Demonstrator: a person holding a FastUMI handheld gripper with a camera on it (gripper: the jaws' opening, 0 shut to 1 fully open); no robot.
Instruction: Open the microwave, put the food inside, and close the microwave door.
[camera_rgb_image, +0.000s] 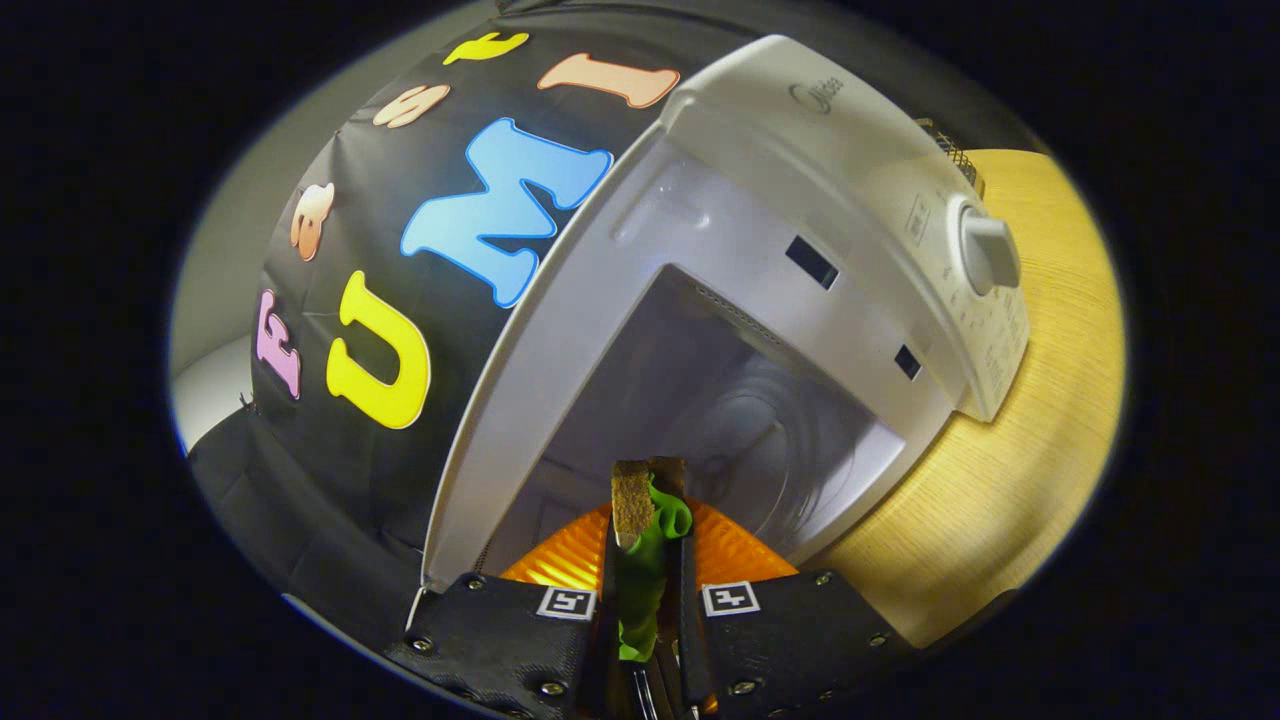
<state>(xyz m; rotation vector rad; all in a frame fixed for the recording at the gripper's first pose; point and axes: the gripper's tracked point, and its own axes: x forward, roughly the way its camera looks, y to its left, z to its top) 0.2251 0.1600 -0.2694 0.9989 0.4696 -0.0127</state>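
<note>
**Gripper view: microwave open, food held at its mouth**

- Hand-held gripper (648, 520): two fingers close together, clamped on a green food item with both inner faces pressing its sides. A brown worn pad (632, 505) shows at the left fingertip. Square coded markers sit on the body behind each finger.
- Green food item (645, 585): soft, leafy-looking piece running lengthwise between the fingers, its rounded end bulging out beside the right fingertip. Exact kind cannot be told.
- Orange ribbed plate (735, 555): lies under the fingers and the green item, its fluted rim spreading to both sides; near edge hidden by the gripper body. Whether the fingers also grip its rim cannot be told.
- Microwave (800, 150): white, tilted in this view, cavity (730, 400) open and just beyond the fingertips, round turntable faintly visible inside. Control panel with a round knob (988, 252) on the right.
- Surface (1040, 420): light wood grain, carrying the microwave, visible to the right.
</note>
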